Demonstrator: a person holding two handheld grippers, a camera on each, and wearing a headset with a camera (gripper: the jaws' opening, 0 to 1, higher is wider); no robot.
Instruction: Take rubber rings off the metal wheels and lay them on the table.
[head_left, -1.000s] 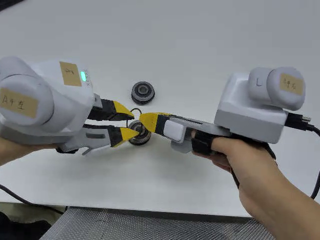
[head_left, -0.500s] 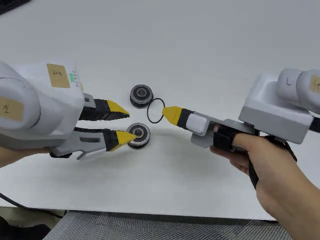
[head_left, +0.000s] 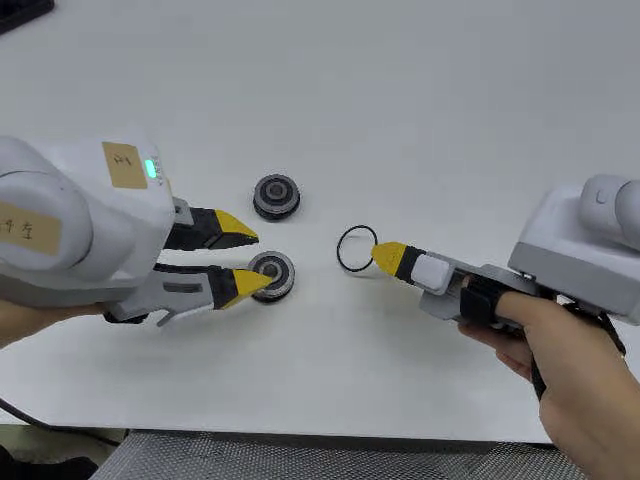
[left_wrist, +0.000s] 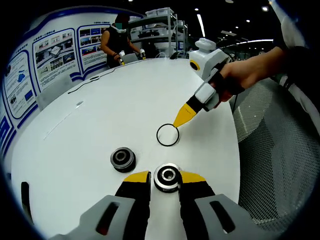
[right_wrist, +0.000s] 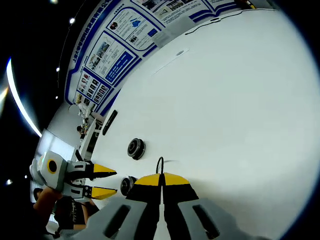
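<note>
Found the left gripper (head_left: 262, 258) at the left of the head view, with jaws parted fairly wide around the near wheel (head_left: 272, 272). Saw the lower yellow tip overlapping that wheel's edge and the upper tip standing clear above it. In the left gripper view, met the same left gripper (left_wrist: 166, 176) at bottom centre, with the near wheel (left_wrist: 167, 177) sitting between the two yellow tips and a tip just beside it on either side. Could not tell whether either tip touched it.

Placed the far wheel (head_left: 277, 195) above the near one in the head view, flat on the white table (head_left: 450, 120) and apart from both grippers. Found the far wheel (left_wrist: 123, 159) left of centre in the left gripper view.

Found the right gripper (head_left: 385, 257) right of centre in the head view, gripped by a hand (head_left: 560, 350) at lower right, with jaws pressed together on the rim of the rubber ring (head_left: 338, 248). Saw the ring reaching left from the yellow tip as an open black loop, free of both wheels and well right of them. Could not tell whether it rested on the table or hung just above. In the left gripper view, saw the right gripper (left_wrist: 185, 114) coming in from the upper right, pinching the ring (left_wrist: 157, 135) at centre.

In the right gripper view, saw the right gripper (right_wrist: 161, 176) at bottom centre, closed tight, with the ring (right_wrist: 160, 165) edge-on as a thin dark line rising from the tips. Found the far wheel (right_wrist: 136, 148), the near wheel (right_wrist: 127, 184) and the left gripper (right_wrist: 112, 182) toward the lower left.
</note>
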